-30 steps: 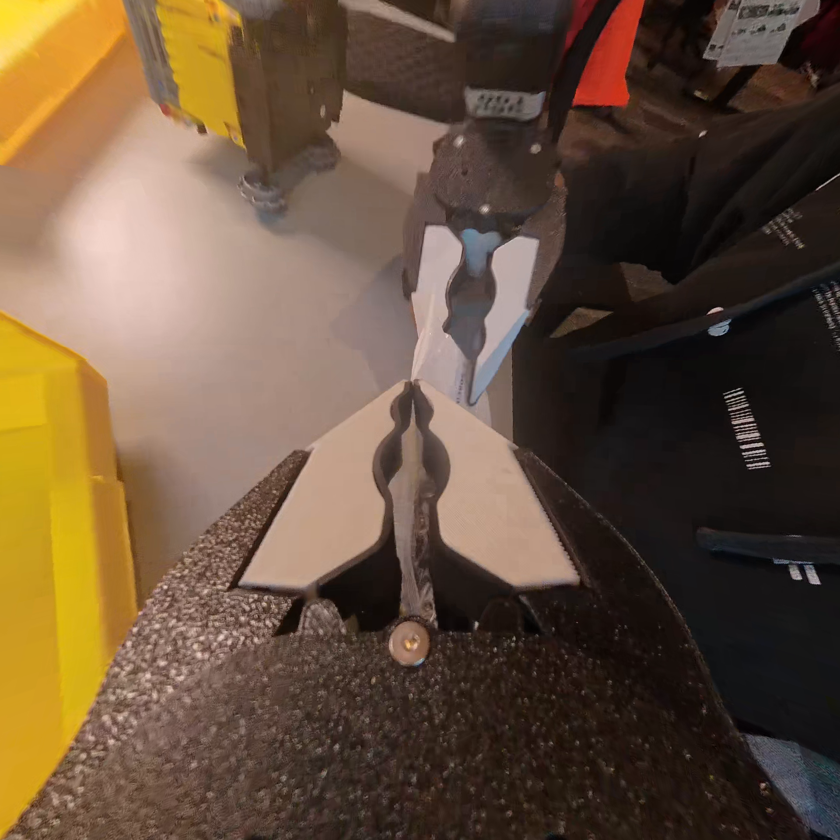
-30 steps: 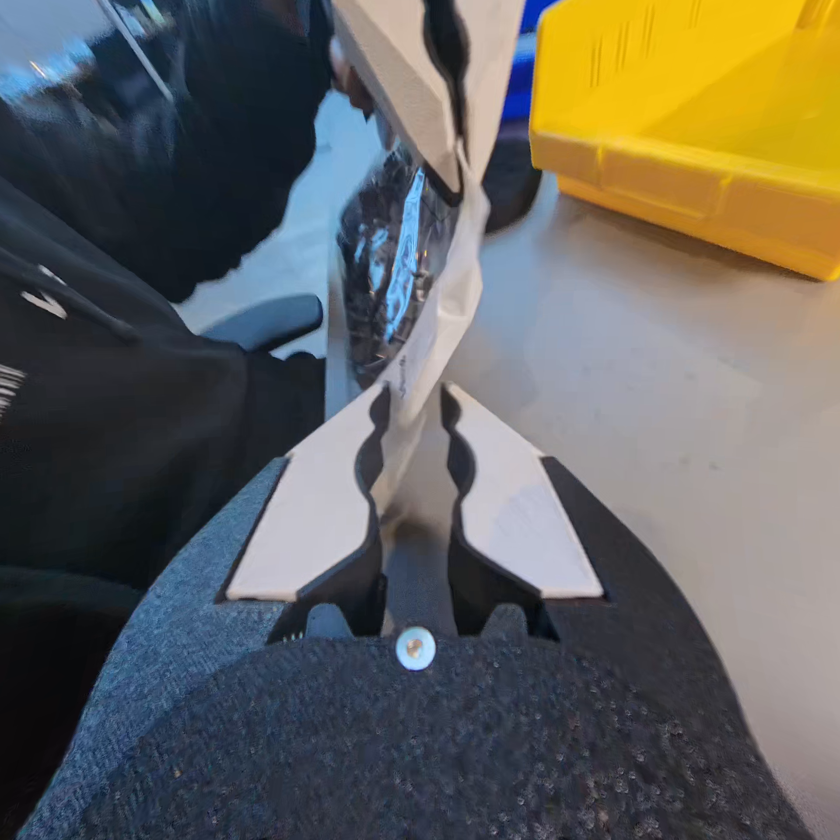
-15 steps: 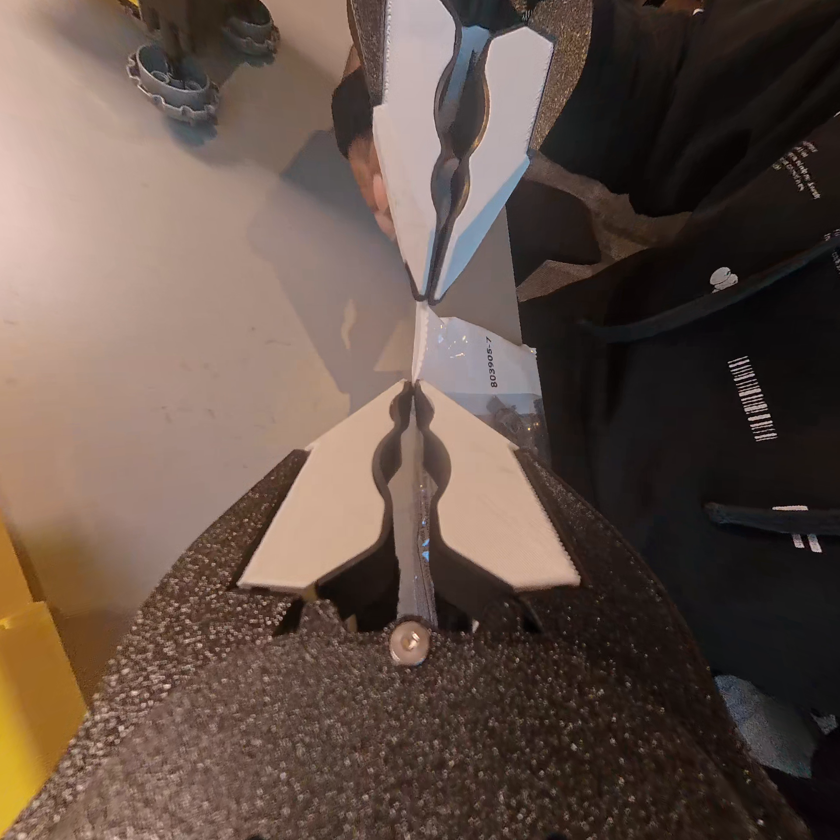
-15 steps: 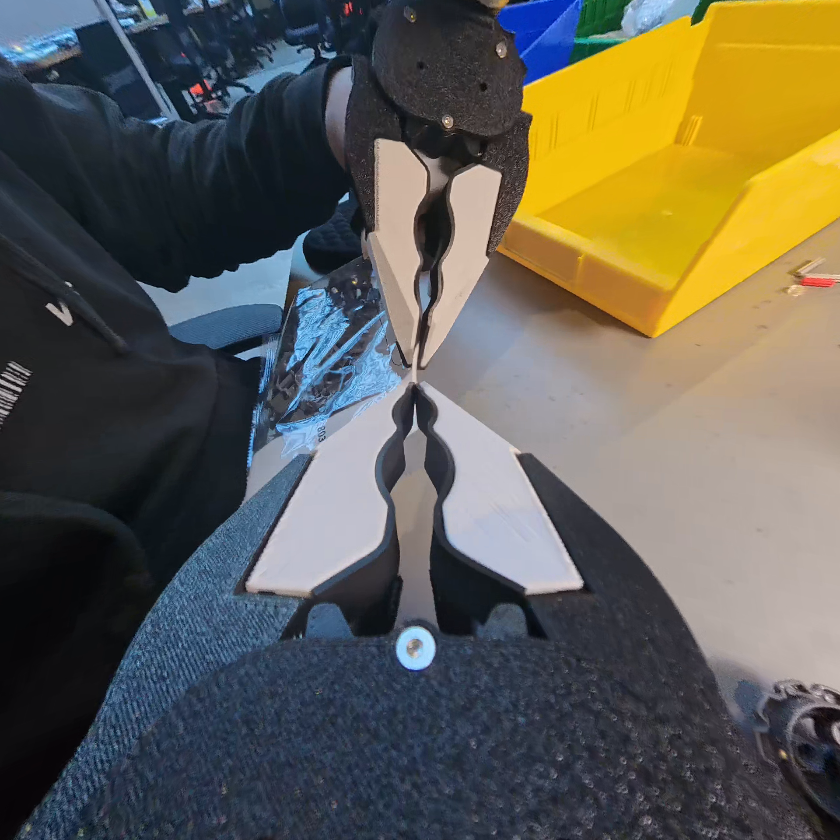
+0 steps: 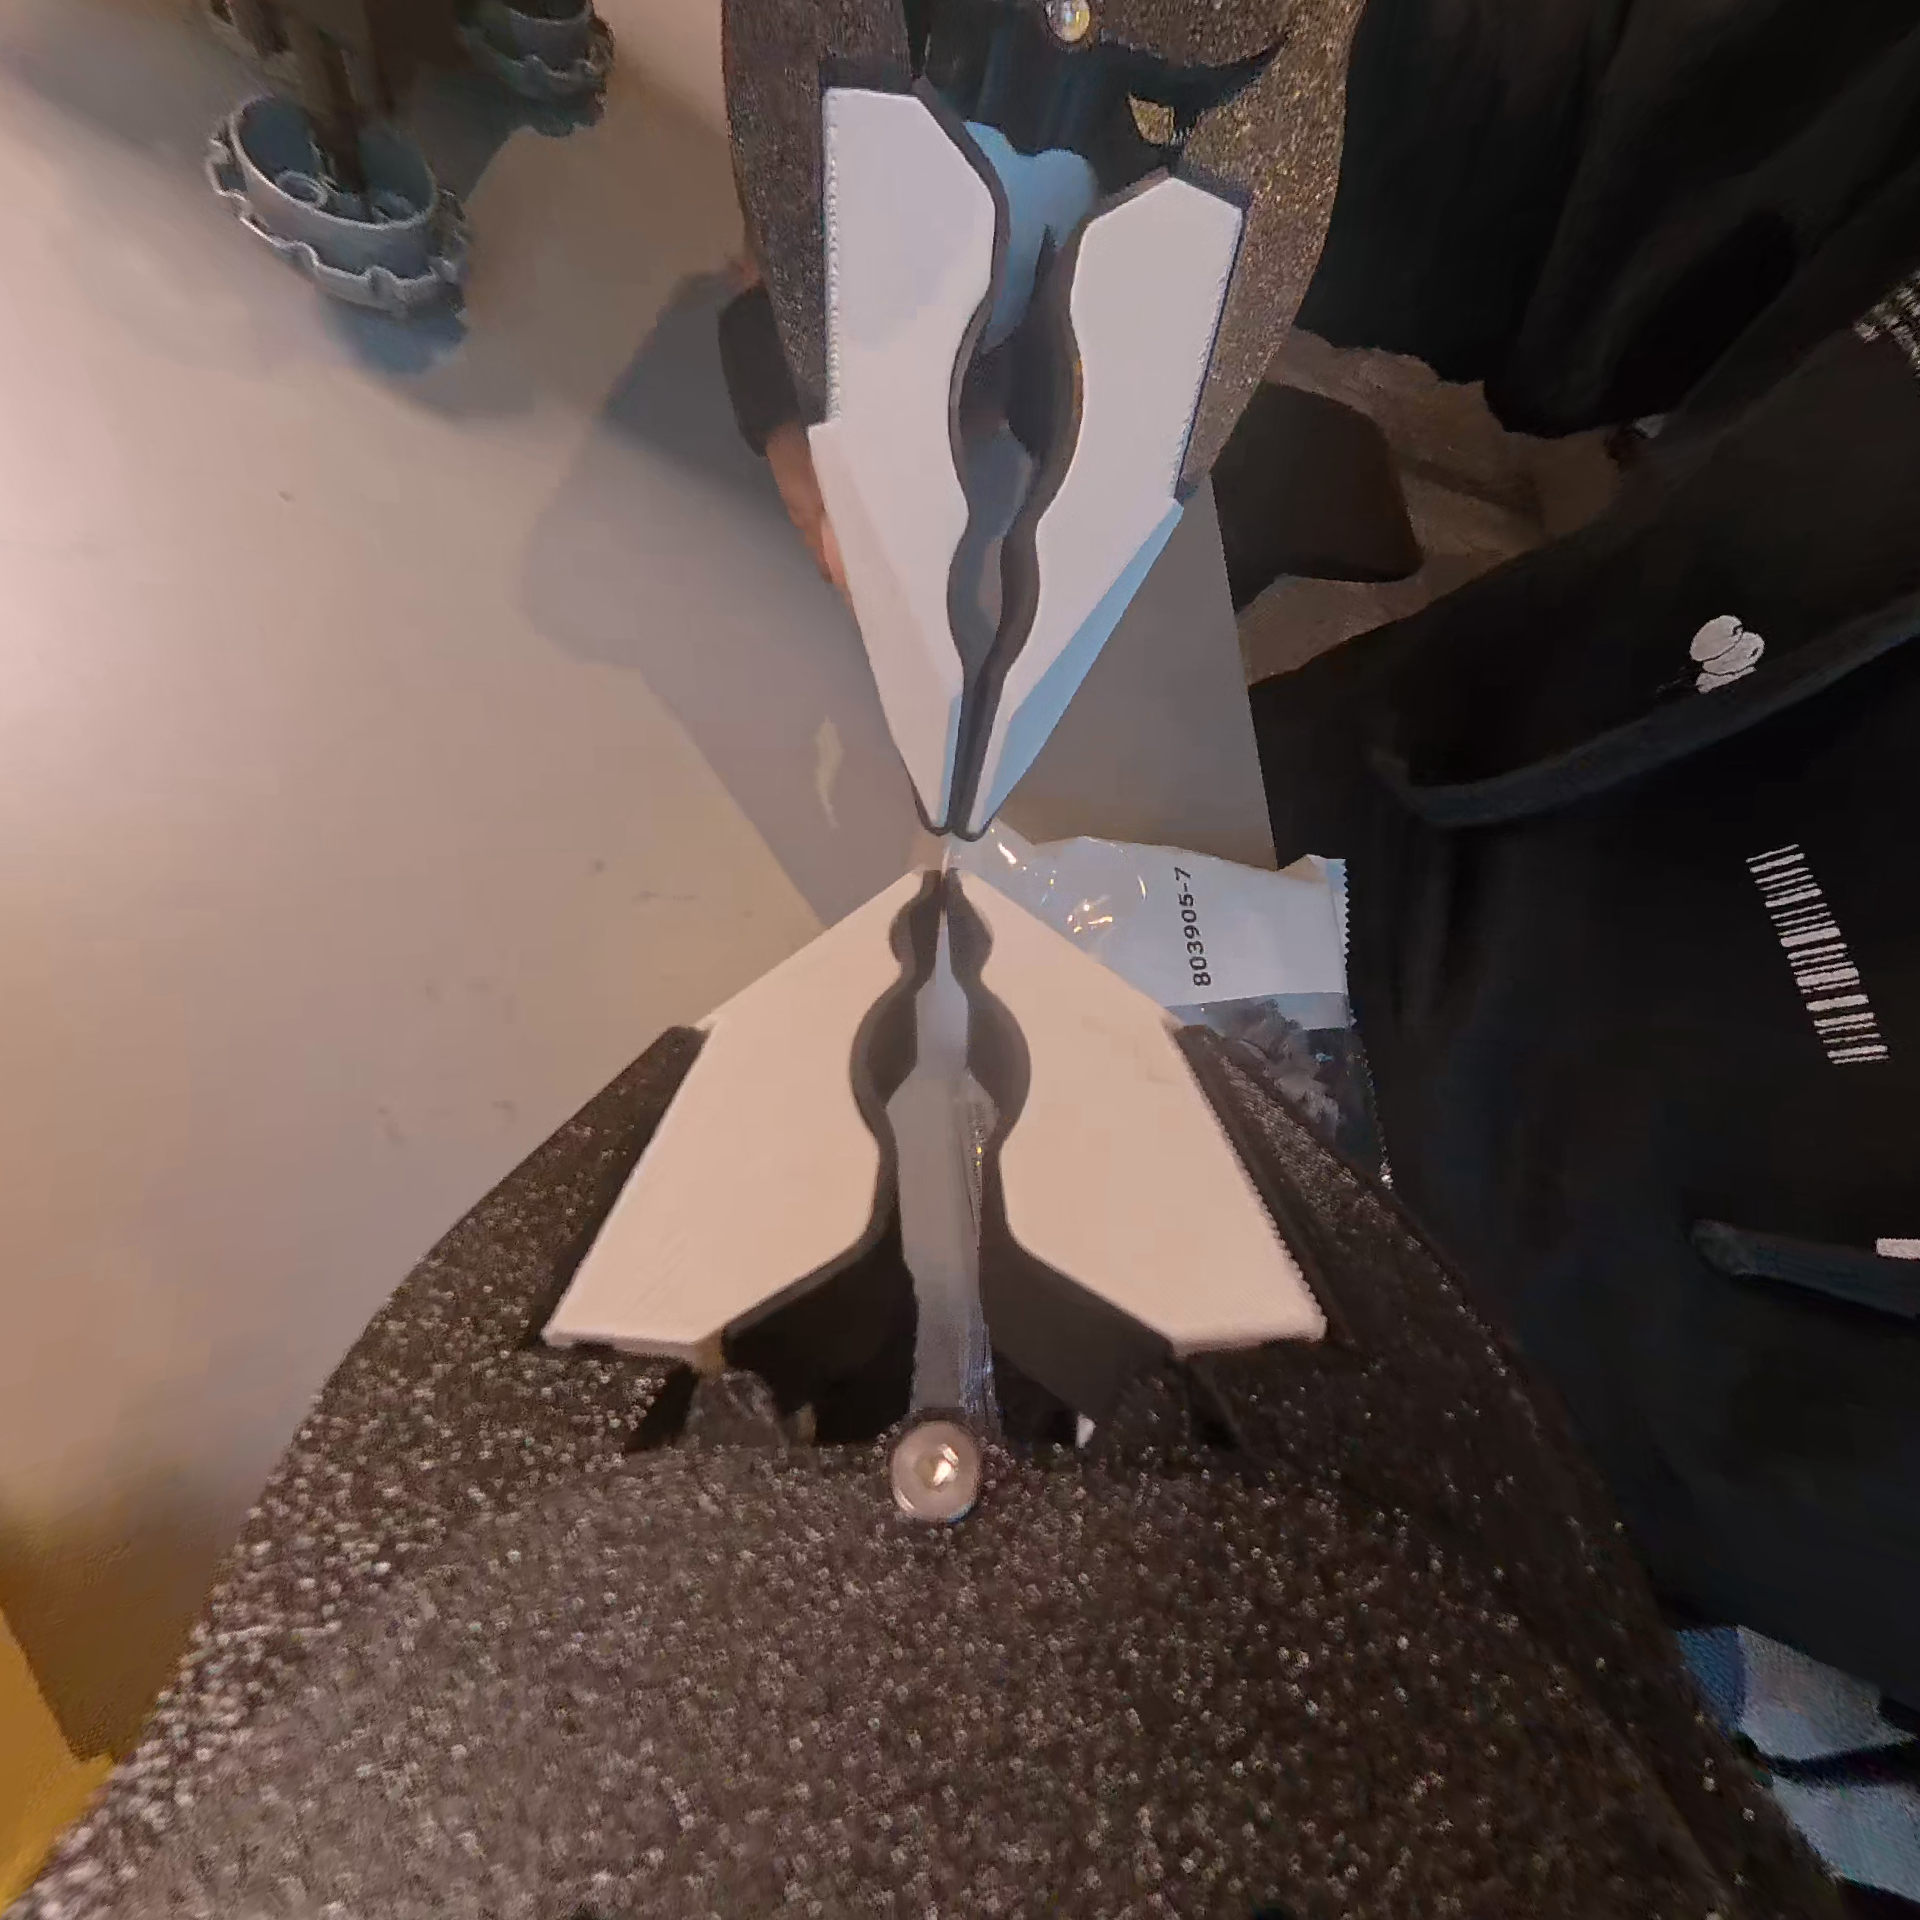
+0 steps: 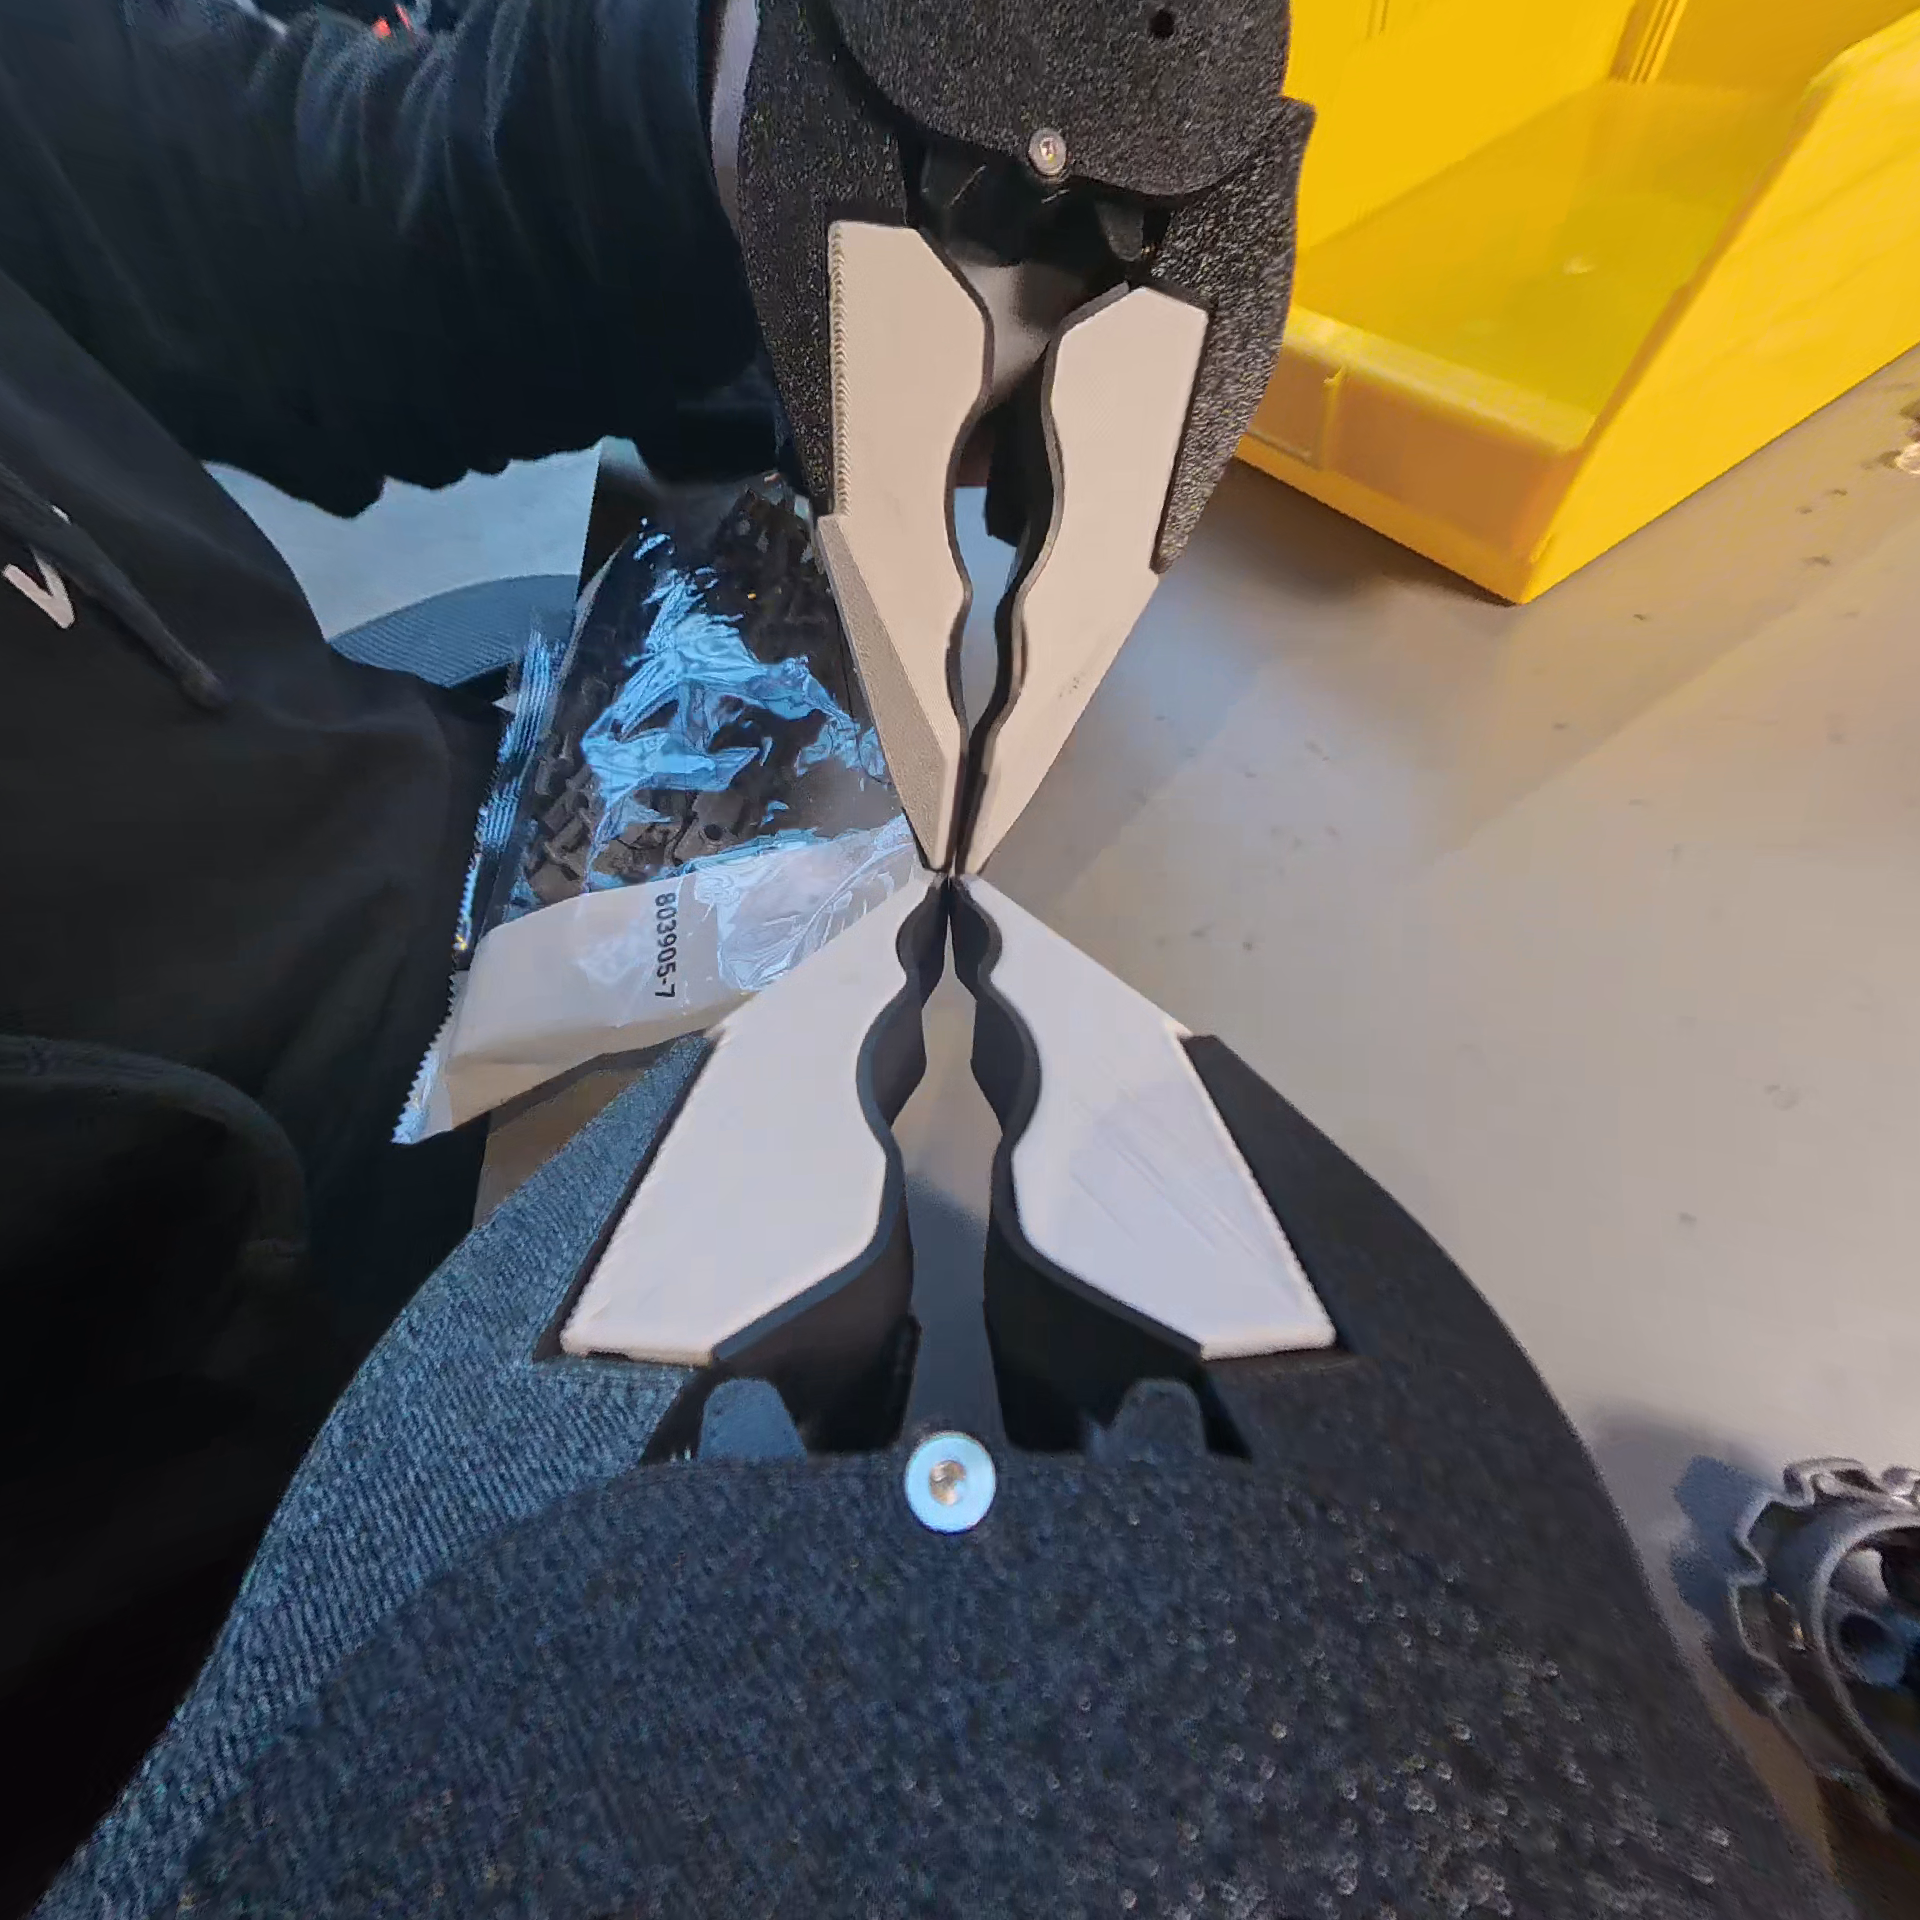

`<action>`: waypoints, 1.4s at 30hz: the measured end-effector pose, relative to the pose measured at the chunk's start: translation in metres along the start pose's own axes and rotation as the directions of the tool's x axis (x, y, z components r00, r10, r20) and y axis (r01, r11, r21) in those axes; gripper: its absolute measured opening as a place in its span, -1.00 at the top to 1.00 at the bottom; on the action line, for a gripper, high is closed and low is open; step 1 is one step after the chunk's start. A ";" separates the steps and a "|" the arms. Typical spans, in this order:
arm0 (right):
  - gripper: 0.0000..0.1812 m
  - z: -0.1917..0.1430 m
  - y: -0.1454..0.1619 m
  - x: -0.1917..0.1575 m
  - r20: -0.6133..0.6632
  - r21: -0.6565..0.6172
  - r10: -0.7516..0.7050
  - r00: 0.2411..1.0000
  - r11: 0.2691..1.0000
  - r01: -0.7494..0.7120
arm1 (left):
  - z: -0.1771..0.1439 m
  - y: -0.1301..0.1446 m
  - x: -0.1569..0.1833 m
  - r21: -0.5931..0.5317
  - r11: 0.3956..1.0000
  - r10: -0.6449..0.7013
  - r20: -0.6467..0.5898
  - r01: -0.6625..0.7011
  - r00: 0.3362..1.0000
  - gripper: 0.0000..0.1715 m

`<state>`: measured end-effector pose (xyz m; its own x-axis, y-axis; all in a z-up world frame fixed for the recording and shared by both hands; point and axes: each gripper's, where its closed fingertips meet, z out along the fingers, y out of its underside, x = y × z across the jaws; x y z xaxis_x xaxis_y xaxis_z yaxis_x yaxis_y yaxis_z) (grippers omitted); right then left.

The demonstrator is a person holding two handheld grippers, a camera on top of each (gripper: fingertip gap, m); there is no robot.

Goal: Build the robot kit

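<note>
Plastic bag (image 5: 1174, 914) of small dark parts, clear with a white printed strip, seen in the left wrist view just right of the left tool (image 5: 943, 878), whose white fingers (image 5: 769, 1122) are pressed together on the bag's edge; a thin band of film runs back between them toward the screw. Right tool (image 5: 956, 826) points in from above, tip to tip with the left one, its jaws also closed at the tips. Grey counter (image 5: 364, 831) lies to the left with a grey toothed part (image 5: 332, 208) far off; a person's black clothing (image 5: 1662, 935) fills the right. Right wrist view: right tool (image 6: 951, 883) has its tips closed on the bag's corner, though the pinch point is small and only probably on film. Bag (image 6: 665, 810) hangs out to the left, over the counter (image 6: 1507, 935) edge. Left tool (image 6: 954, 857) meets it from above, gripping the same edge. Yellow bin (image 6: 1558, 416) sits on the counter at upper right; a dark toothed part (image 6: 1829, 1621) shows at lower right.
</note>
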<state>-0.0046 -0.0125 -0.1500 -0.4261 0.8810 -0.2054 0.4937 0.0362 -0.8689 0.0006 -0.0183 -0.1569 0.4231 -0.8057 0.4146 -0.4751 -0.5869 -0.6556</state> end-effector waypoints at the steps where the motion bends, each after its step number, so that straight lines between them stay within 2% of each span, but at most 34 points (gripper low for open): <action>1: 1.00 0.000 0.002 0.000 0.002 -0.015 -0.007 1.000 1.000 0.007 | 0.001 0.001 0.000 -0.019 1.000 0.010 -0.002 -0.010 1.000 1.00; 6: 0.90 -0.002 0.005 -0.001 0.030 -0.056 -0.020 0.999 0.998 0.022 | 0.000 -0.001 0.002 -0.067 0.997 0.039 -0.013 -0.040 0.999 1.00; 10: 1.00 0.000 0.001 -0.001 0.041 -0.046 -0.046 0.998 0.998 0.048 | 0.001 -0.001 0.002 -0.080 0.996 0.039 -0.019 -0.041 0.999 1.00; 14: 1.00 0.002 0.002 0.000 0.037 -0.061 -0.071 0.997 0.995 0.073 | 0.001 -0.001 0.001 -0.069 0.997 0.018 -0.022 -0.020 1.000 1.00; 16: 1.00 0.002 0.002 0.000 0.037 -0.064 -0.080 0.996 0.995 0.082 | 0.001 -0.004 0.001 -0.055 0.998 0.017 -0.024 -0.019 1.000 0.92; 22: 1.00 0.000 0.003 -0.002 0.038 -0.074 -0.124 0.992 0.989 0.127 | 0.003 -0.004 0.003 -0.073 0.996 0.042 -0.039 -0.045 0.998 1.00; 31: 0.98 -0.001 0.005 -0.007 0.074 -0.093 -0.145 0.987 0.984 0.152 | 0.004 -0.005 0.007 -0.091 0.994 0.051 -0.057 -0.056 0.997 1.00; 38: 1.00 0.000 0.005 -0.006 0.062 -0.089 -0.181 0.982 0.979 0.186 | 0.004 -0.005 0.007 -0.089 0.995 0.038 -0.063 -0.043 0.997 1.00; 42: 1.00 0.000 0.007 -0.005 0.032 -0.109 -0.247 0.968 0.962 0.249 | 0.006 -0.004 0.005 -0.096 0.995 0.029 -0.066 -0.035 0.997 1.00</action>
<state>0.0008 -0.0163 -0.1547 -0.5588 0.8293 0.0018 0.4515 0.3061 -0.8381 0.0096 -0.0194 -0.1557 0.3571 -0.8259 0.4363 -0.5618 -0.5630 -0.6061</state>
